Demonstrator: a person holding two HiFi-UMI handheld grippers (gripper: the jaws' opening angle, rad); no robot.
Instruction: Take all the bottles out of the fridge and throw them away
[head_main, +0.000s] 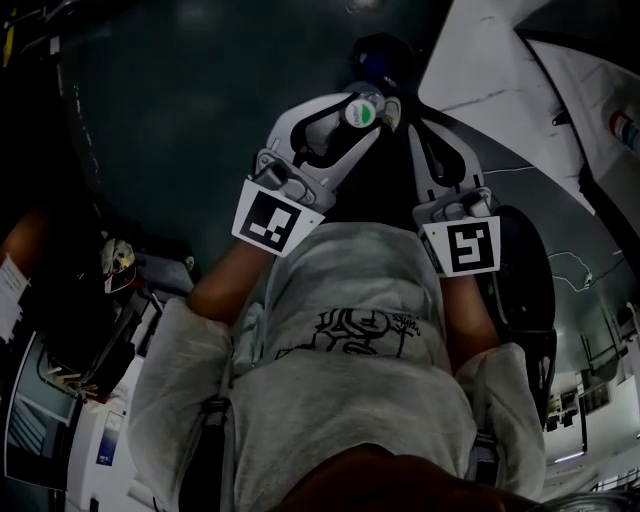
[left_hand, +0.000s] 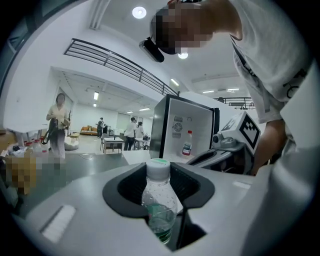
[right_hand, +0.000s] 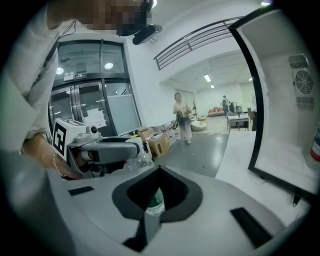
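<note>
My left gripper (left_hand: 162, 220) is shut on a clear bottle (left_hand: 160, 197) with a white cap and green label, held upright by its body. In the head view the bottle's cap (head_main: 360, 112) shows at the left gripper's (head_main: 372, 100) tips. My right gripper (right_hand: 150, 222) is close beside it with its jaws shut. A green-labelled bottle part (right_hand: 155, 202) shows in their hollow; I cannot tell whether it is gripped. The white fridge (left_hand: 192, 125) stands open. One red-capped bottle (left_hand: 187, 143) stands inside it.
The fridge door (right_hand: 285, 125) is open at the right. A person (right_hand: 182, 117) walks across the grey floor, and others stand near tables (left_hand: 112, 142) further back. Cardboard boxes (right_hand: 157, 142) lie by glass doors (right_hand: 95, 110).
</note>
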